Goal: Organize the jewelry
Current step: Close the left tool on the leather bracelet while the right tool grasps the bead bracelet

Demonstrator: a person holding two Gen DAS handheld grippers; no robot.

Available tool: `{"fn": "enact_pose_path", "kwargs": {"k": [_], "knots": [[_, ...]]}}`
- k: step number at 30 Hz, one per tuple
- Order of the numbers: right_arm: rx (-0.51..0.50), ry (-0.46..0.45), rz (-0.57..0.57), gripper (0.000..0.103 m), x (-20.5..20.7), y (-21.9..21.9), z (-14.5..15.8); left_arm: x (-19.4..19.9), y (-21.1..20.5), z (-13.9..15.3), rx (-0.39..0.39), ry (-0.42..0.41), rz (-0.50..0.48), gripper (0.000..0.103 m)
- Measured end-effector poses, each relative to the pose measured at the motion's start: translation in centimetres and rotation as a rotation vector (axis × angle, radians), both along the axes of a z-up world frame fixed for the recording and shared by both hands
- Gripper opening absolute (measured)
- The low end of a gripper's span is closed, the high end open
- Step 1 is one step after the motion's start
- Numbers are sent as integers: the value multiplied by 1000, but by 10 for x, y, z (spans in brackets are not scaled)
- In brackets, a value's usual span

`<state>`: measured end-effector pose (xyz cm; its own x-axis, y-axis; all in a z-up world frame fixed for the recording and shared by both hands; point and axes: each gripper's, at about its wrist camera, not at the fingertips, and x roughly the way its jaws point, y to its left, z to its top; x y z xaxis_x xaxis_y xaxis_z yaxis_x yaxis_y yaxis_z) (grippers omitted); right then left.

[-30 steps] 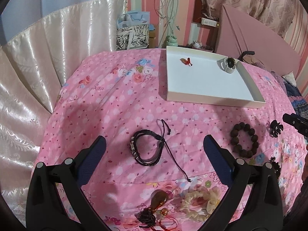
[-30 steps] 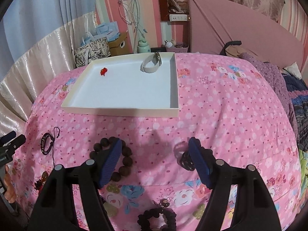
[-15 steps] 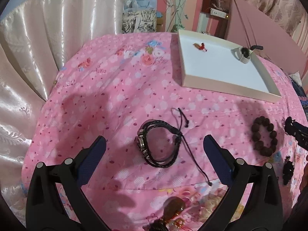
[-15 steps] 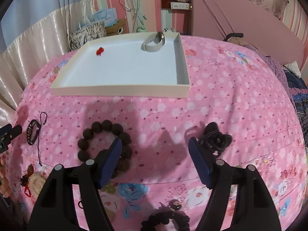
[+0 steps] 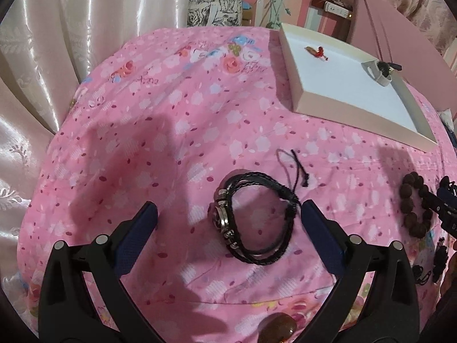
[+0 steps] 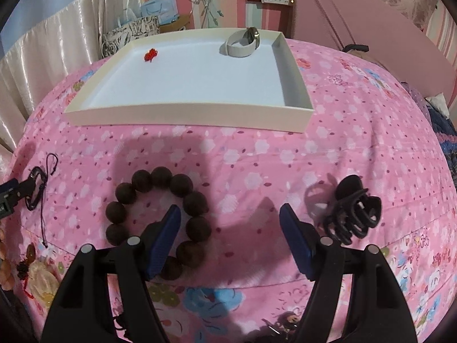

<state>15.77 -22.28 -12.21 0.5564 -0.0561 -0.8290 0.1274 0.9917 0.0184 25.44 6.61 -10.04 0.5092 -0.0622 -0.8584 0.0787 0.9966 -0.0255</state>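
My left gripper is open and low over a black braided leather bracelet, which lies on the pink bedspread between its fingers, nearer the right one. My right gripper is open; its left finger overlaps a dark wooden bead bracelet, and a black claw hair clip lies just outside its right finger. A white tray stands beyond, holding a red charm and a white-strapped watch. The tray also shows in the left wrist view.
An amber pendant and pale beads lie near the bed's front edge. Cream curtains hang at the left. A pink headboard and bags stand behind the bed. More dark jewelry lies below my right gripper.
Both grippers have moved forward and lower toward the bedspread. The leather bracelet now sits between my left fingers; the bead bracelet and hair clip are closer to my right fingers.
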Motion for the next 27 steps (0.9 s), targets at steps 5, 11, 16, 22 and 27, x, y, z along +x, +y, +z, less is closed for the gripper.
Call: {"fn": "enact_pose_path", "kwargs": {"k": [5, 11, 16, 22, 27], "knots": [[-10, -4, -7, 72, 3, 3, -5, 5, 4, -8, -17, 24, -7, 93], [-19, -14, -14, 72, 2, 4, -6, 7, 11, -12, -27, 27, 0, 82], [-22, -21, -20, 72, 2, 4, -8, 5, 8, -13, 0, 13, -9, 79], [-18, -33, -28, 68, 0, 5, -8, 4, 8, -14, 11, -1, -9, 74], [-25, -46, -17, 56, -3, 11, -8, 2, 8, -13, 13, -12, -6, 63]]}}
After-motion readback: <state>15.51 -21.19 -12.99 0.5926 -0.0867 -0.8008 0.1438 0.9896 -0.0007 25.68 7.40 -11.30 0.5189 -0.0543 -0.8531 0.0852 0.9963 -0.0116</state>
